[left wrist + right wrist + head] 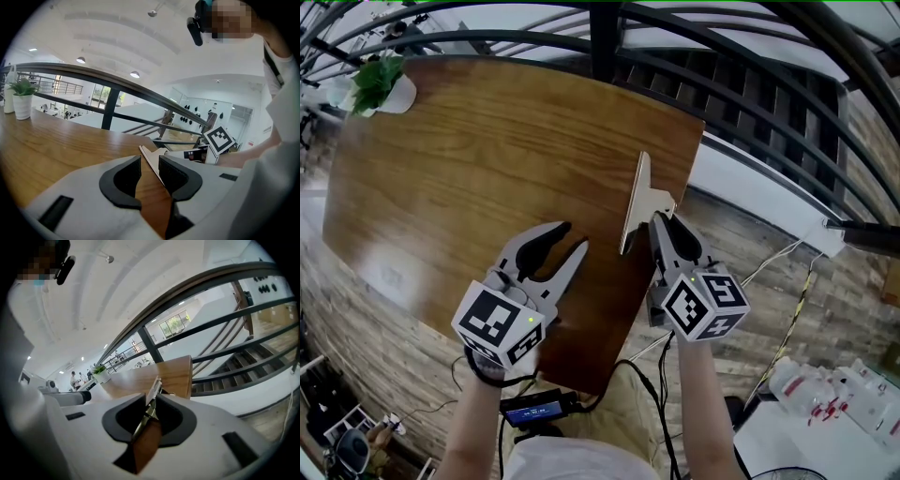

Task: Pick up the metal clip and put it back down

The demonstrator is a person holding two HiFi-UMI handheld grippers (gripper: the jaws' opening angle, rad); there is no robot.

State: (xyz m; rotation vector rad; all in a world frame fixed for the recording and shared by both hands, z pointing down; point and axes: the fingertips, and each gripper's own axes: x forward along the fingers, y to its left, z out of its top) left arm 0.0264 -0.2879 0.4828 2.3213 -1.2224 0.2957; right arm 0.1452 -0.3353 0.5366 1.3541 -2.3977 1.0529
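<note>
The metal clip [636, 202] is a thin, pale, flat piece standing on edge near the right edge of the wooden table [469, 159]. My right gripper [661, 221] is shut on its near end. In the right gripper view the clip [153, 393] runs forward as a shiny strip pinched between the two dark pads [171, 414]. My left gripper [572, 238] hovers over the table to the left of the clip, open with nothing between its fingers. In the left gripper view the clip [151, 157] shows just beyond the open left gripper [149, 169].
A small potted plant [380, 86] stands at the table's far left corner. A dark metal railing [741, 66] curves behind and to the right of the table, with a drop to a lower floor beyond it. Cables hang below the table's near edge.
</note>
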